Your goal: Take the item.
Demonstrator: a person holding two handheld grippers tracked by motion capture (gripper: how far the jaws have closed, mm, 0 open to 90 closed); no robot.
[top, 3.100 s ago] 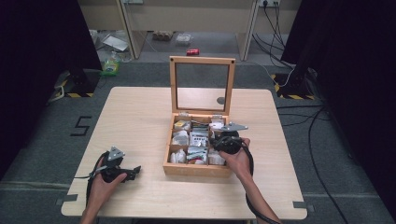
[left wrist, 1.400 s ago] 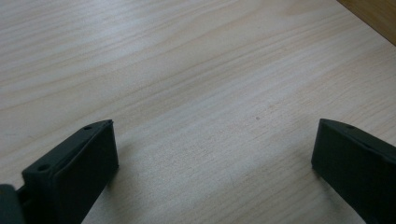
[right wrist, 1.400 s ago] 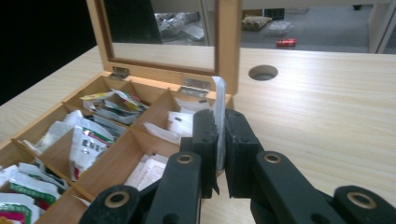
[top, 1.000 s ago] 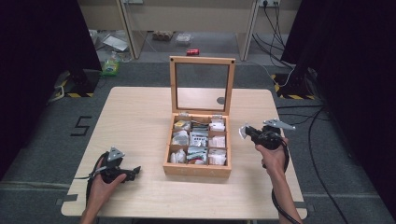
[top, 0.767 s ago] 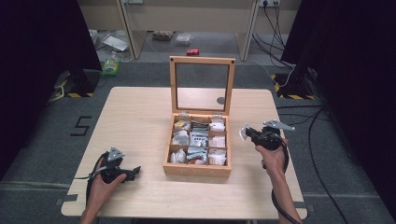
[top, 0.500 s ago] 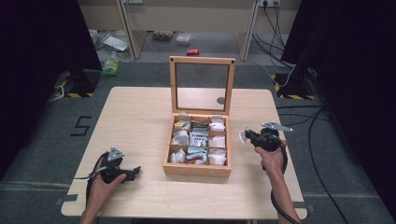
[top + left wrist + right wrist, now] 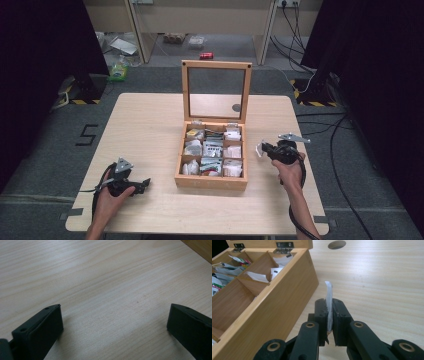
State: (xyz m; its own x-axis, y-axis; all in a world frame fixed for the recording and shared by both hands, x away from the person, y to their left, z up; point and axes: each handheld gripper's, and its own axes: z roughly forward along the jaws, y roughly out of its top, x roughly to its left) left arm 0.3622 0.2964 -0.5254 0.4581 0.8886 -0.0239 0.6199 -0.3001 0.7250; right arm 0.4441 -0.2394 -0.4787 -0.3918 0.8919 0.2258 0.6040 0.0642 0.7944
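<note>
Sachet [image 7: 328, 300] out of the box, clamped in the right tool [image 7: 329, 315].
Moments ago that tool was over the wooden box [image 7: 212, 181]; now it holds the sachet beside the box, low over the worktop [image 7: 150, 130]. Left tool [image 7: 112, 322] rests with its jaws apart.

Left gripper [image 7: 145, 184]: black body, grey three-cornered plate on top, black cable looping behind; its fingers [image 7: 41, 331] are matte black blocks with small round holes along the upper edge.
Right gripper [image 7: 329, 312]: black, same grey plate, black cable trailing back; black linkage arms with brass-coloured pivot pins; flat fingers with small screw holes.
Forearms bare, no sleeves.
</note>
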